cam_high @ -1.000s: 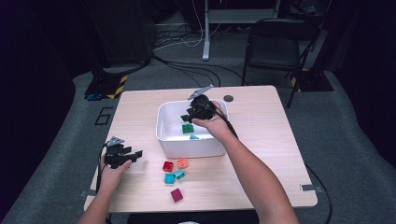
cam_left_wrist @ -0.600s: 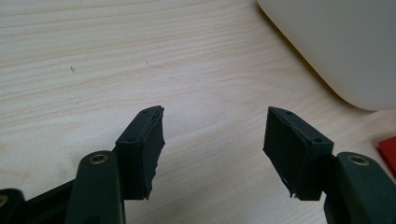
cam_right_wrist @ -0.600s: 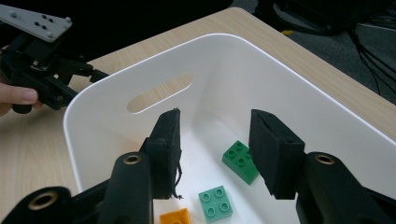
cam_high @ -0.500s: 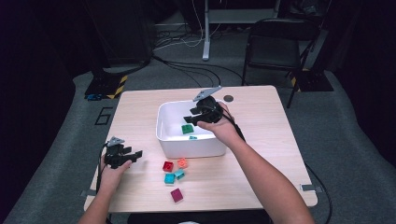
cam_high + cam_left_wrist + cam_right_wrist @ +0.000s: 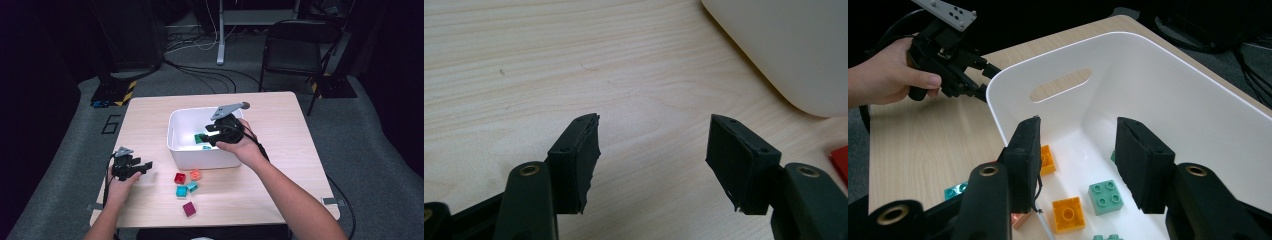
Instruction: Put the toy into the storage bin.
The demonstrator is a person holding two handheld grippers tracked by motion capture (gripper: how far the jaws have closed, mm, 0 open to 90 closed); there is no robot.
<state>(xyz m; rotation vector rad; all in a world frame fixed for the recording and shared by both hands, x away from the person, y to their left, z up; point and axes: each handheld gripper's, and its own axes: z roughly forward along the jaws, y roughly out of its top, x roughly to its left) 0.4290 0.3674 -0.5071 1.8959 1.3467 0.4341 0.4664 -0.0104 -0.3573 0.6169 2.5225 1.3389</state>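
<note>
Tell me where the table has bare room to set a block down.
Bare wood lies right of the white bin up to the table edge, and behind the left gripper toward the far-left corner. It is crowded just in front of the bin, where loose blocks cluster.
</note>
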